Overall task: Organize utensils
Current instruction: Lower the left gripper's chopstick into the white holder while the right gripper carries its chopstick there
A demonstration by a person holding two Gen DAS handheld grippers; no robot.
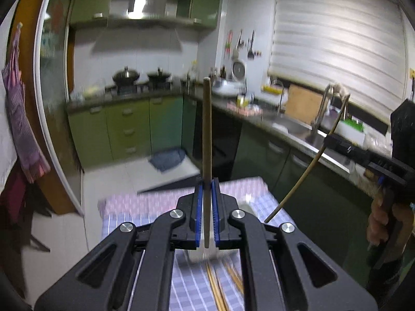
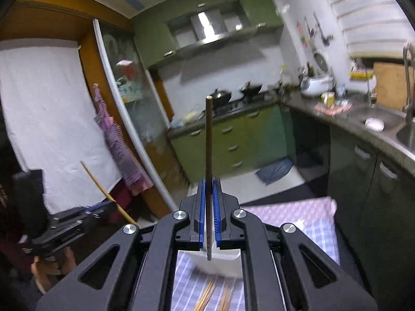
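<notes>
- Left wrist view: the left gripper [image 1: 207,207] was clamped on one chopstick [image 1: 206,155], long axis upright, top end toward the kitchen cabinets, above the checked tablecloth [image 1: 186,285].
- Right wrist view: the right gripper [image 2: 209,207] pinched its own chopstick [image 2: 209,155] likewise, standing straight up between the blue pads [image 2: 202,207].
- More loose chopsticks [image 2: 207,298] lay flat on the cloth below, beside a white dish [image 2: 220,261].

Chopsticks [image 2: 207,295] on tablecloth [image 2: 319,230], before bowl [image 2: 220,261]
</notes>
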